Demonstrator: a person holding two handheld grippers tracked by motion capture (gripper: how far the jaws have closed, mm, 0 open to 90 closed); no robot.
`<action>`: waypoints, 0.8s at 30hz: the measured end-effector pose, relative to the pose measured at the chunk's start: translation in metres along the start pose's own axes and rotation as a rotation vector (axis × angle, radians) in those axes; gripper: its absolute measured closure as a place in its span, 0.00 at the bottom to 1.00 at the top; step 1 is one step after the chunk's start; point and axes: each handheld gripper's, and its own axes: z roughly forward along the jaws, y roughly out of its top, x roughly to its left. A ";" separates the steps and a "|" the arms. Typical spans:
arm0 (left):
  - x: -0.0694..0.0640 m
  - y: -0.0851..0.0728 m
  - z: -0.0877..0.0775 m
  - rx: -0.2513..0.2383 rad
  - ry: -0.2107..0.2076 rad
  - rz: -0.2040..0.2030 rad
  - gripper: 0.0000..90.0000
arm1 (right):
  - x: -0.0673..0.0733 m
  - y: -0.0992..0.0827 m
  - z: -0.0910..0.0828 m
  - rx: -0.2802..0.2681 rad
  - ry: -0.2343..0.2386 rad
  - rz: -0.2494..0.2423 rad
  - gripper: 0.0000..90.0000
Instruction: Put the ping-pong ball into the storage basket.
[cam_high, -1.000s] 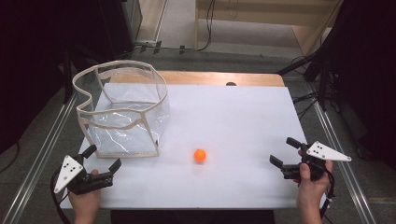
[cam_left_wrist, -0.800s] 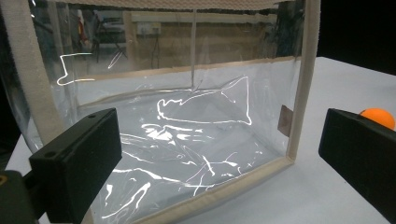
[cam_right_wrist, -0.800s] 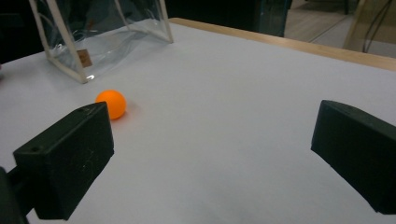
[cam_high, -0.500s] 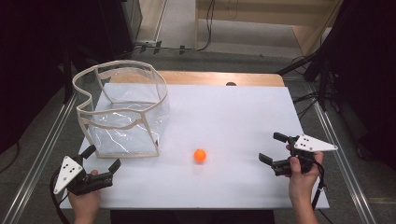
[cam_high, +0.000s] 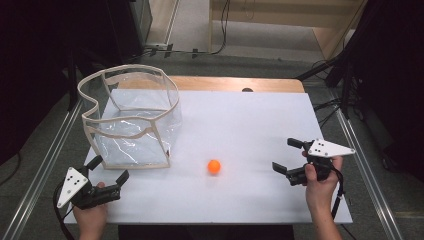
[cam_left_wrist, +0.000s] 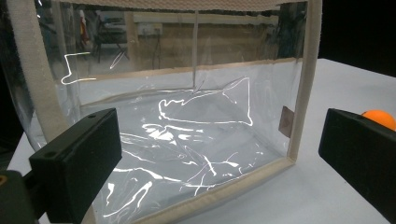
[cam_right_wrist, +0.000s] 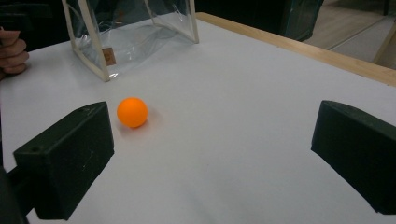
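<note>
Orange ball (cam_high: 214, 166), small, likely light, hard and prone to roll, lies loose on the white table (cam_high: 250, 125) between wide-open left gripper (cam_high: 107, 176) and wide-open right gripper (cam_high: 289, 155), best pinched across its middle; clear bag (cam_high: 131, 120) beyond.

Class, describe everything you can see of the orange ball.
The ball is small, round, plain orange and smooth, with a matt, plastic look. It rests on the white table, casting a soft shadow, and nothing else touches it. It lies apart from the clear bag, off that bag's near corner, between the two open grippers, nearer the right gripper.
</note>
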 end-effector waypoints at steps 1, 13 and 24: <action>0.000 0.000 0.000 0.001 0.000 0.001 0.00 | 0.000 0.002 0.002 0.005 0.004 -0.006 0.00; -0.001 0.000 0.000 -0.001 -0.002 0.004 0.00 | 0.003 0.013 0.014 0.051 0.021 -0.039 0.00; 0.000 0.000 0.000 -0.002 -0.004 0.002 0.00 | 0.008 0.026 0.027 0.099 0.033 -0.072 0.00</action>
